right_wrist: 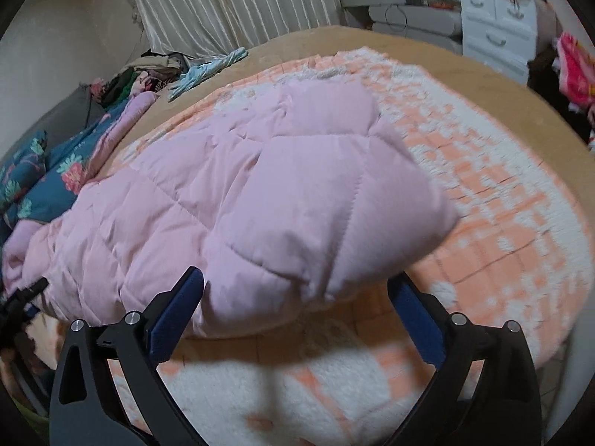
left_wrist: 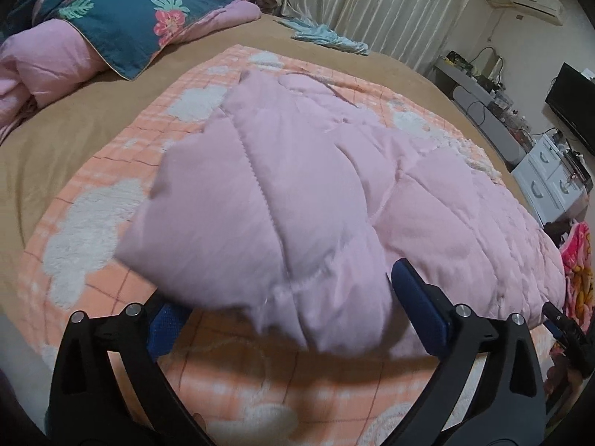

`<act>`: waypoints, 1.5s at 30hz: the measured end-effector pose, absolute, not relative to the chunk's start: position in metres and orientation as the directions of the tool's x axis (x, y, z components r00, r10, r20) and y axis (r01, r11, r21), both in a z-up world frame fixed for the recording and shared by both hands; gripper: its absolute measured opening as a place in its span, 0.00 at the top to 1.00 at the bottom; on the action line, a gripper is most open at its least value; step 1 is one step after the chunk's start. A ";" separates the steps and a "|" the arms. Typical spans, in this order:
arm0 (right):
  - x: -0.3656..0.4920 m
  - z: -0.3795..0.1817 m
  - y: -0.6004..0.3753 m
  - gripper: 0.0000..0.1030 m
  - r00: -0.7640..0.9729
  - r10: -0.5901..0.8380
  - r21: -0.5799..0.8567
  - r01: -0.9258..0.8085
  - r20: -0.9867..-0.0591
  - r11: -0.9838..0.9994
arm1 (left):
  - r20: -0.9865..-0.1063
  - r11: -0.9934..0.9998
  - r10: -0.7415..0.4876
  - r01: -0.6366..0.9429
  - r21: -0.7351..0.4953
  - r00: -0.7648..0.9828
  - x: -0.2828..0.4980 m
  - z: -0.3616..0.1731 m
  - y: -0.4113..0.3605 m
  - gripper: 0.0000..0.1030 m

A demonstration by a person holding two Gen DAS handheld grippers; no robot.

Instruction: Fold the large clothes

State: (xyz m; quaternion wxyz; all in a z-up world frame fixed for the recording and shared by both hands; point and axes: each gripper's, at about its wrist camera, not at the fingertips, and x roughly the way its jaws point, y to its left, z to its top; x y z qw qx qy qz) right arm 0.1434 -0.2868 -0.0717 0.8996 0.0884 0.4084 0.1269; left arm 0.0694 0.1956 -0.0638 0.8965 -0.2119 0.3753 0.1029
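A pink quilted padded garment [left_wrist: 316, 186] lies stretched across an orange-and-white checked blanket [left_wrist: 85, 193] on the bed. In the left wrist view its near puffy end sits between the blue-padded fingers [left_wrist: 420, 308] of my left gripper [left_wrist: 284, 290], which stands wide open; the pads do not press the cloth. In the right wrist view the other end of the garment [right_wrist: 260, 200] bulges between the spread fingers [right_wrist: 174, 312] of my right gripper [right_wrist: 297, 277], also open and not gripping. Each end rests on the blanket [right_wrist: 502, 223].
The bed has a tan sheet [left_wrist: 93, 111]. A teal floral duvet with pink bedding [left_wrist: 111, 26] is piled at the head. A light blue cloth [left_wrist: 327, 35] lies near the curtains [left_wrist: 390, 7]. White drawers [right_wrist: 494, 18], a desk [right_wrist: 405, 11] and a dark screen [left_wrist: 572, 104] stand beyond the bed.
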 end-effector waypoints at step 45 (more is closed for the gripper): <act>-0.004 0.034 -0.242 0.04 0.816 0.374 0.039 -0.398 -0.440 0.916 | -0.536 0.971 -0.040 -0.094 -0.221 0.843 -0.018 0.015 0.099 0.09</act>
